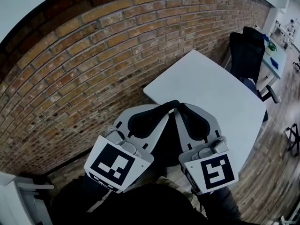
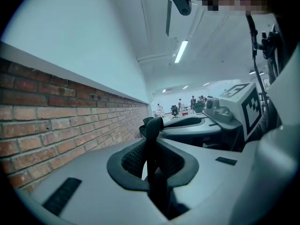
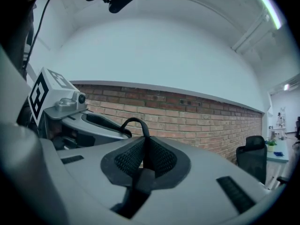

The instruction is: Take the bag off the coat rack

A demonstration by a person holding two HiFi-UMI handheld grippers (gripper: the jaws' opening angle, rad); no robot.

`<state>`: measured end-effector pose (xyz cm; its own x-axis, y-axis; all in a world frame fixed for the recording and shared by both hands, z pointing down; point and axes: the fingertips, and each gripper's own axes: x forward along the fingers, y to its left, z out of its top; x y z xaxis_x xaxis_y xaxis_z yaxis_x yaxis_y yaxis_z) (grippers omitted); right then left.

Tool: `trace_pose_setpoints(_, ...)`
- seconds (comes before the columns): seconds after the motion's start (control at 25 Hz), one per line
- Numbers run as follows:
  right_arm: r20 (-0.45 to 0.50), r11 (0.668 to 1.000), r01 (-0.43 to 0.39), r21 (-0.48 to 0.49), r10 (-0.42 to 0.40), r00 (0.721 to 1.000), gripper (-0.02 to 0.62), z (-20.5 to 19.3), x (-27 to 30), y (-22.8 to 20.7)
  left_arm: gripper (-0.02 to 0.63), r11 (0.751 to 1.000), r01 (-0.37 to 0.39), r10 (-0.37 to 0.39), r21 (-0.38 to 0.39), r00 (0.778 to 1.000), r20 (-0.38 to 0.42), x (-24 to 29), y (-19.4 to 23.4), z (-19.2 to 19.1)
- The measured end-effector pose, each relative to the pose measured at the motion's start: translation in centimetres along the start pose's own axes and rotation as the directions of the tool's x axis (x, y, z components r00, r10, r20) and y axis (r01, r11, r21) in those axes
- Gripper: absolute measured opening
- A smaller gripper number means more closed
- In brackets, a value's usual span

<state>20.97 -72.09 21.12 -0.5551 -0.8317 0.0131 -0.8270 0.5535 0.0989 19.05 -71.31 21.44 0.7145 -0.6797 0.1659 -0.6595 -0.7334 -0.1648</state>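
Marker cubes [image 1: 117,165] nearest | left tongs [image 1: 165,106] pinch black strap [image 2: 153,128] | right tongs [image 1: 183,107] pinch same strap | brick wall [image 1: 93,55] behind

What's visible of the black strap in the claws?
The black strap is a narrow, flexible band, matte, webbing by its look. It is pinched in the left claw and in the right claw, which sit nearly tip to tip, and a short loop arches up between them. No bag body or rack shows.

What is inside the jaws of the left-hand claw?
A black strap, pinched between the left gripper's pads. The right gripper pinches it too. Whatever hangs from it is covered by the grippers.
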Motion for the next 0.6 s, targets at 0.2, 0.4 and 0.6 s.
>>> trace_pose_setpoints(0.2, 0.062, 0.998, -0.056, -0.023, 0.057, 0.996, 0.032, 4.1, 2.2, -1.0, 0.054, 0.996, -0.072, 0.071, 0.047, 0.997, 0.026, 0.0, 2.8, 3.8)
trace_pose_setpoints(0.4, 0.110, 0.991, -0.075, -0.110, 0.087, 0.990, 0.032, 7.5, 4.3, -3.6, 0.054, 0.994, -0.104, 0.100, 0.042, 0.991, 0.088, 1.9, 4.9, 7.4)
trace_pose_setpoints(0.6, 0.128, 0.980, -0.051, -0.190, 0.077, 0.989, 0.033, 9.9, 6.0, -7.7, 0.054, 0.993, -0.111, 0.106, 0.031, 0.985, 0.140, 5.4, 6.4, 10.0)
